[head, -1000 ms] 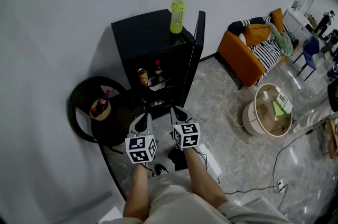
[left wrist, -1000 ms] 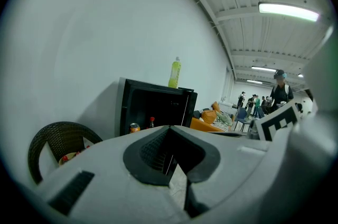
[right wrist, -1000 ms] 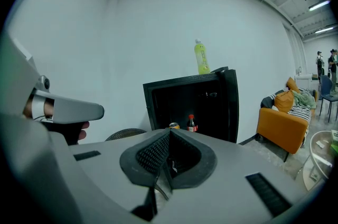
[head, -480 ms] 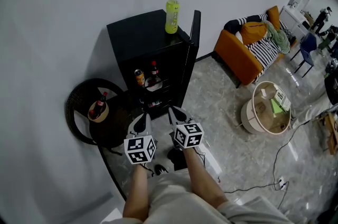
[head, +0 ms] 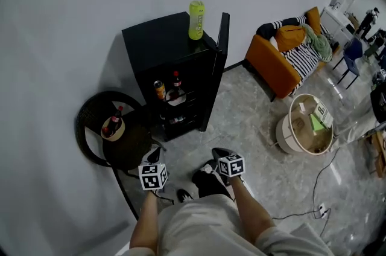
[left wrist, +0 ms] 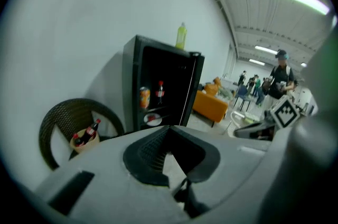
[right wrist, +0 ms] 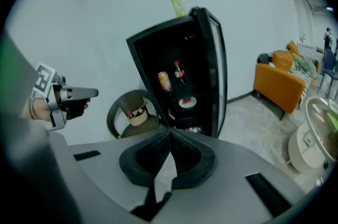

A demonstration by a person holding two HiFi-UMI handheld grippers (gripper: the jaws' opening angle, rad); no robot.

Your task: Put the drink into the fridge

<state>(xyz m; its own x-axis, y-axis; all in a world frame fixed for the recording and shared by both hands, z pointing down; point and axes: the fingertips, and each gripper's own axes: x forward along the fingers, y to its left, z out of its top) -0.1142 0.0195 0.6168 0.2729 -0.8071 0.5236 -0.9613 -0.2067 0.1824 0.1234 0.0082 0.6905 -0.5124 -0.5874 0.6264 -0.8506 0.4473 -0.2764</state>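
A black fridge (head: 163, 43) stands against the wall with its door (head: 220, 61) swung open. On top of it stands a yellow-green drink bottle (head: 196, 16). An orange can (head: 159, 89) and a cola bottle (head: 176, 81) stand on a shelf inside. Left of the fridge, a small basket (head: 113, 126) with cola bottles rests on a wicker chair (head: 90, 122). My left gripper (head: 154, 155) and right gripper (head: 216, 153) hang low, close to the person's legs and well short of the fridge. Both are shut and hold nothing.
An orange sofa (head: 283, 61) with cushions and clothes stands to the right. Nearer is a round white tub table (head: 304, 125). A cable (head: 313, 188) trails over the grey stone floor. People stand in the far background (left wrist: 277, 80).
Both grippers have dropped down and back toward the person's body. The right one has also shifted to the right. The jaws stayed shut.
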